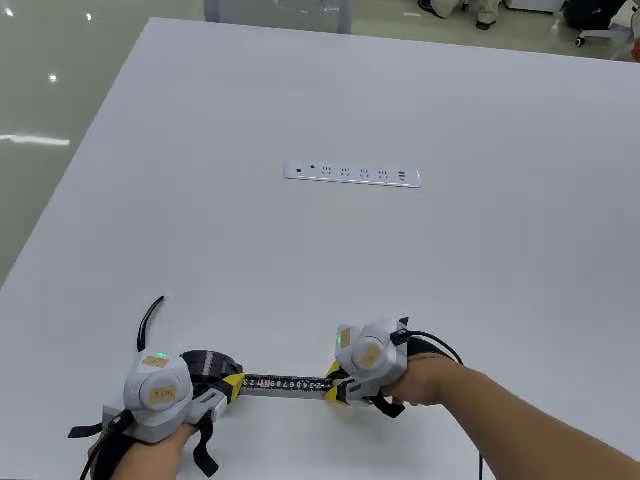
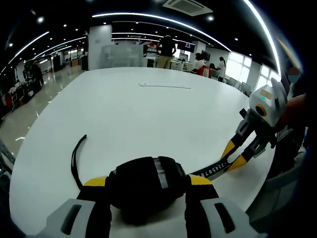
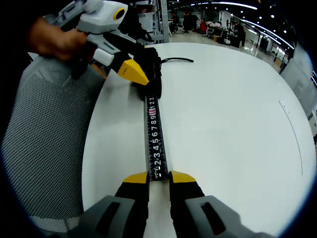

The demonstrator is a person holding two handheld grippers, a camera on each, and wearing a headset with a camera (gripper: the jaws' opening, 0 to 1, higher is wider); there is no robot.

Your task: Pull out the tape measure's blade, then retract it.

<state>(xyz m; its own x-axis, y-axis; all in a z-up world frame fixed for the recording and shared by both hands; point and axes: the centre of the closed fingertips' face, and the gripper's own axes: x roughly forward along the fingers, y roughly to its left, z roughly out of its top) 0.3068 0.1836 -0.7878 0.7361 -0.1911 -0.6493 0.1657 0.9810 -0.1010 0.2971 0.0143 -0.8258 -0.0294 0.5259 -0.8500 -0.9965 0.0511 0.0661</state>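
A black tape measure (image 1: 209,364) lies near the table's front edge, and my left gripper (image 1: 222,388) is shut on its case. In the left gripper view the case (image 2: 146,186) sits between the yellow-tipped jaws of my left gripper (image 2: 148,181). The blade (image 1: 285,383) runs a short way out to the right, flat on the table. My right gripper (image 1: 335,388) is shut on its end. In the right gripper view the numbered blade (image 3: 154,139) leads from my right gripper (image 3: 158,177) up to the case (image 3: 148,64).
A white power strip (image 1: 352,174) lies flat in the middle of the white table (image 1: 450,280). The tape measure's black wrist strap (image 1: 148,320) trails off to the left. The room beyond the table's far edge holds people and furniture.
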